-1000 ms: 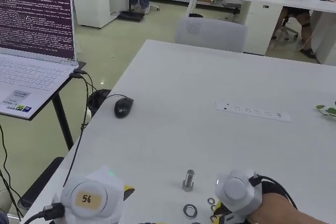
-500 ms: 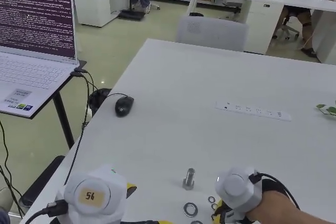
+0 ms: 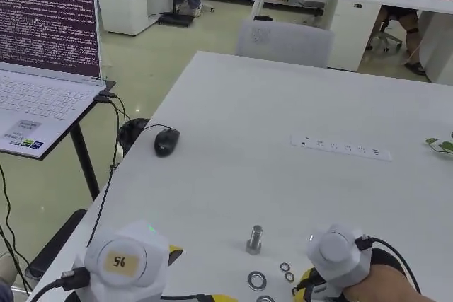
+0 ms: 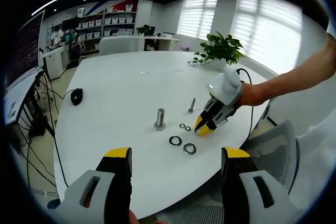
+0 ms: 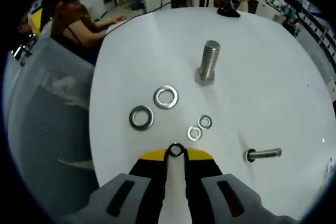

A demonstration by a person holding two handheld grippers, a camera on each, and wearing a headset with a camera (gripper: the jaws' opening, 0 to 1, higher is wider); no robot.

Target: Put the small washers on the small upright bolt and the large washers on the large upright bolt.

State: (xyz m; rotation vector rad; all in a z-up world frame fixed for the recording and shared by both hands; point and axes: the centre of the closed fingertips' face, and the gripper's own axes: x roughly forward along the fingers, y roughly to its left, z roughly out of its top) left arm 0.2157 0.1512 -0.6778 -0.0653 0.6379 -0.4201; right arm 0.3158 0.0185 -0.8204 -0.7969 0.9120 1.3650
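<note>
R gripper [image 5: 176, 154] jaws pinched narrow on one small washer [image 5: 175, 146], low by the table [image 5: 294, 77], contact w/ it not clear; L gripper [image 4: 177, 154] nearer the edge, jaws spread wide. Just ahead of R tips 2 small washers [image 5: 190, 134] lie flat side by side, then 2 large washers [image 5: 134, 117], then large bolt [image 5: 208, 61] upright, w/ small bolt [image 4: 192, 104] standing off to one side near R gripper. Farther back: mouse [image 3: 166, 142], power strip [image 3: 341, 150].

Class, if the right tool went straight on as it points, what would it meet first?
Probably the large washer nearly dead ahead of the right tool, which grips a small washer; two more small washers lie just right of that line. Depth unclear.
</note>
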